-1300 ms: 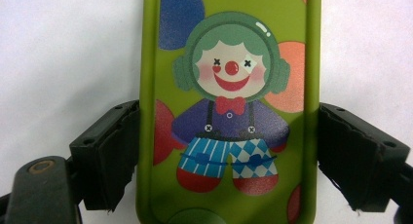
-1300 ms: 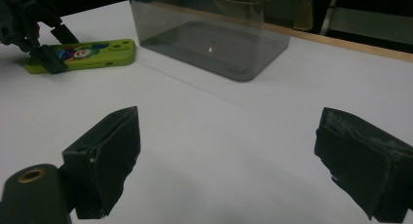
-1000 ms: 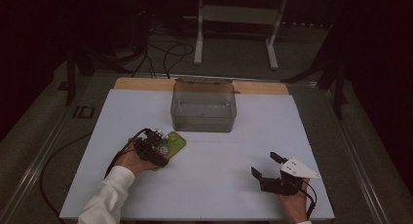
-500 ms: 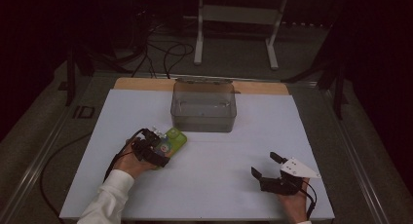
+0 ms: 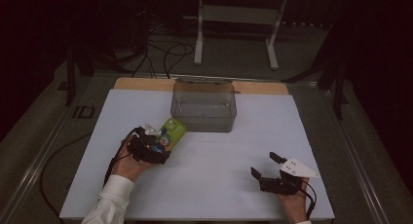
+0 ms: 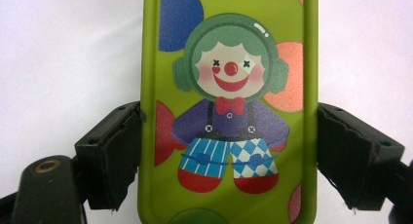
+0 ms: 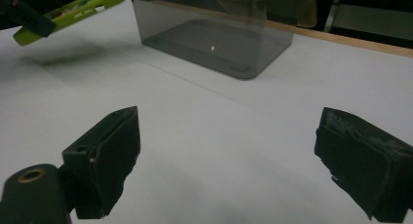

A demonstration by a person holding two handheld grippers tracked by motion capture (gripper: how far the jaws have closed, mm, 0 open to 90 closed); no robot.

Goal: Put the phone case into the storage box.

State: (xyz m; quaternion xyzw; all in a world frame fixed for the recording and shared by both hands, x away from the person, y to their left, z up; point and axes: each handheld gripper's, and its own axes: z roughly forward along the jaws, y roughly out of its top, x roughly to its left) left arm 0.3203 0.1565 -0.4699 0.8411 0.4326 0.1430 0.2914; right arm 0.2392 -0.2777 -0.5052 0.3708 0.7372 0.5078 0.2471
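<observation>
At the bottom right of the high view, the right gripper rests low over the white table with its jaws spread wide and nothing between them; its own view shows bare tabletop ahead of the two black pads. Left of centre in the high view, the left gripper is clamped on a green case printed with a clown. In the left gripper view the pads press against both long edges of the case, which runs up the middle of the frame. In the right gripper view's upper left corner, the case hangs clear of the table with its shadow below it, so the pick-up looks done. Farther back, at the centre of the high view, stands a clear bin, apparently with nothing in it. The case is near its front left corner but still outside; carrying it over the rim and letting go seems to be what remains.
</observation>
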